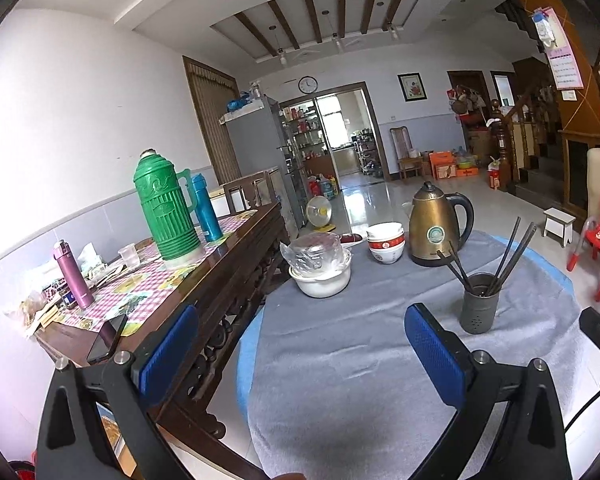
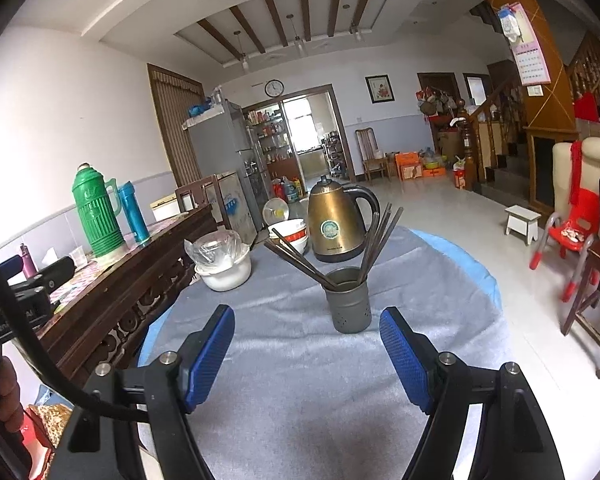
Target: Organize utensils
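Chopsticks (image 2: 332, 248) stand in one dark grey holder (image 2: 348, 304) at the centre of the right wrist view, on the round surface (image 2: 300, 360) with its grey cloth; in the left wrist view the same holder (image 1: 481, 303) sits right of centre. The sticks fan into two bundles, one leaning left and one leaning right; their exact count cannot be told.

One long wooden sideboard (image 1: 228, 280) runs along the left of the frame, touching or just beside the round surface. On it stand one green thermos (image 1: 166, 208), one blue flask (image 1: 206, 208) just beside it, and one purple bottle (image 1: 74, 274) lower left.

At the back of the grey cloth, one bronze kettle (image 1: 436, 224) stands right of centre. Left of it, one white pot (image 1: 322, 276) carries a plastic-wrapped bowl. Between pot and kettle sit two stacked white bowls with red rims (image 1: 386, 242).

Left tongs (image 1: 300, 352) fill the bottom of their view, spread wide and holding nothing. Right tongs (image 2: 306, 352) are likewise released, blue pads (image 2: 210, 352) apart, with the holder just beyond the gap, toward its right side.
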